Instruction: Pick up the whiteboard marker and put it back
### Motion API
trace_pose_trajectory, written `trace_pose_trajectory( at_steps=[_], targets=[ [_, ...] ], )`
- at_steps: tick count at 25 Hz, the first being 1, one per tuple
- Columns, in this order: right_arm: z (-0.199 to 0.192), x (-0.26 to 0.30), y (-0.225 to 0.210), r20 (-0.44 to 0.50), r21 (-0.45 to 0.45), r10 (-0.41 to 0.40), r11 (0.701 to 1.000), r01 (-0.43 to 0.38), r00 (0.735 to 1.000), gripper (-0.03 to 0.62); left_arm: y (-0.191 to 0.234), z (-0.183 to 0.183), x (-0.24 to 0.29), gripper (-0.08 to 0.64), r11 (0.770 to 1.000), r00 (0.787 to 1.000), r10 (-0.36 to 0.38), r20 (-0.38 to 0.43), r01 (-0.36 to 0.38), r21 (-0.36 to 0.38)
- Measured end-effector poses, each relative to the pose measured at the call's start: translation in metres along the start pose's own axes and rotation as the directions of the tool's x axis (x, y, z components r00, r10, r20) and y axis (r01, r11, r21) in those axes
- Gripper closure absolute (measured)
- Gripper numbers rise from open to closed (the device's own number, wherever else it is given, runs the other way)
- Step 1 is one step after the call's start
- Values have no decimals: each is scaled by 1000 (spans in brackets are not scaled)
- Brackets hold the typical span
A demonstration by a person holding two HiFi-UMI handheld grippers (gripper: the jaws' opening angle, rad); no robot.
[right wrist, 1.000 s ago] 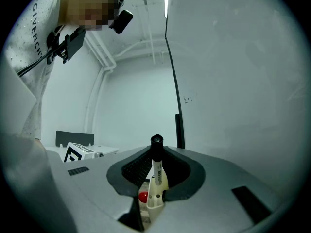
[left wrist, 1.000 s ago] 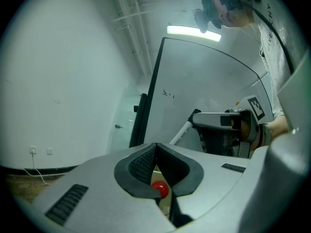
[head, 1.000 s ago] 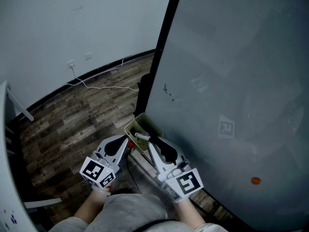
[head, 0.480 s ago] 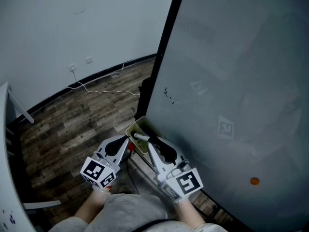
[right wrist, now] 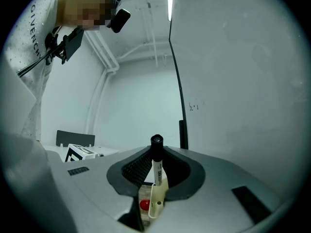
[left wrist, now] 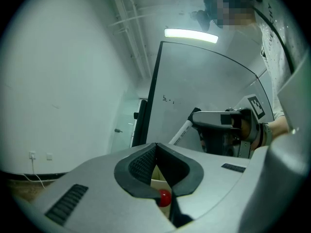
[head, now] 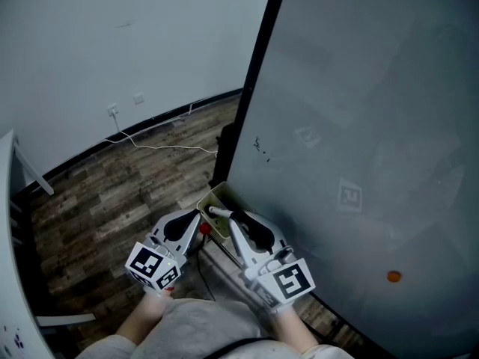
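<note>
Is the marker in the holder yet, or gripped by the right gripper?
Gripped: the right gripper has its jaws shut on the marker, black cap up, lower end at the rim of the beige holder.

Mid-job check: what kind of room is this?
Probably an office or meeting room: a large whiteboard on wood-plank flooring, a wall socket with a trailing cable, and a whiteboard marker in the right gripper.

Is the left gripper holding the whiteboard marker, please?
No, the left gripper has its jaws together, empty; the right gripper clamps the whiteboard marker.
</note>
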State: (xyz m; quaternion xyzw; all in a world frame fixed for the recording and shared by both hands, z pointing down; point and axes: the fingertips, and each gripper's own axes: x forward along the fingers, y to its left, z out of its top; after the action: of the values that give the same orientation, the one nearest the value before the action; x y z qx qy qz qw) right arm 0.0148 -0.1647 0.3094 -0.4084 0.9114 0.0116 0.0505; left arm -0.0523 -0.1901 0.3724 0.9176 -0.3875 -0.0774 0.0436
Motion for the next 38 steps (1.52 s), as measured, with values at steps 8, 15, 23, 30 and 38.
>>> trace_pose_trajectory(
  at_steps=[8,15,23,30,38],
  targets=[
    [-1,-2,5,-30,9,-1,1000,1,1000,515,-2,4,-3,545,1000,1000,-12,6,12,9],
    [-7,-1,4,-36,16,-3,1000,4,999,515,1,-1,-3,545,1000,1000,-15,4,15,11],
    [-4,0,6,-32,17,-5,1000,5,999,515,0,-1,-4,545,1000,1000,-19,-1,19,3],
    [-9,2,7,-48,19,1,1000,0,999,515,1,-3,-4,545,1000,1000,-20,-8,20,4],
    [-10,1,9,-59,19,1,1000,0,998,515,-2,-3,-5,545,1000,999,-23,-22,23,5]
  ],
)
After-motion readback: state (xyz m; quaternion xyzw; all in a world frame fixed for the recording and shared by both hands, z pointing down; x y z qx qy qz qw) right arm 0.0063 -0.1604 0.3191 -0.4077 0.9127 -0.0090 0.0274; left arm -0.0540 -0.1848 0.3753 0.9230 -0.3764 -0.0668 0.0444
